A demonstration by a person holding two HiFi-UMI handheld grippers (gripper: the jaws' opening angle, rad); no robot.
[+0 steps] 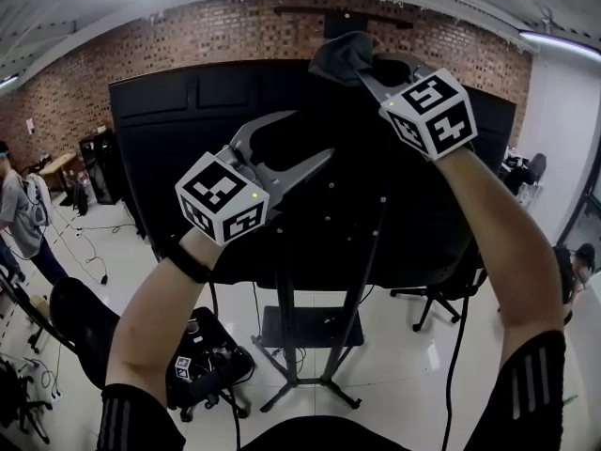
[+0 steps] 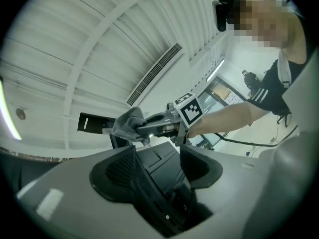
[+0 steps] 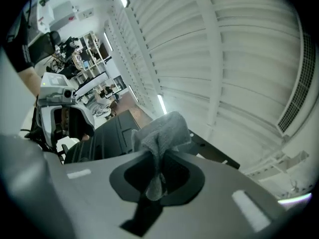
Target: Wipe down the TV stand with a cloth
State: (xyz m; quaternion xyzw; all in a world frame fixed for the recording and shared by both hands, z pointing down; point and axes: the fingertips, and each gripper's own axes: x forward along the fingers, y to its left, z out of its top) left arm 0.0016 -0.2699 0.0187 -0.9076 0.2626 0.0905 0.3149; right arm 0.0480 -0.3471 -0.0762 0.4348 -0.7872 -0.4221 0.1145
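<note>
Left gripper [image 1: 311,134] spread wide, empty, right gripper [image 1: 364,75] clamped on grey cloth [image 1: 343,54]

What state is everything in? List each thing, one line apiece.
left gripper: open, empty, held up.
right gripper: shut on the cloth, held up.
cloth: bunched, held near the TV's top edge.
TV: upright, dark back facing the person.
stand: upright on the floor, carrying the TV.
</note>
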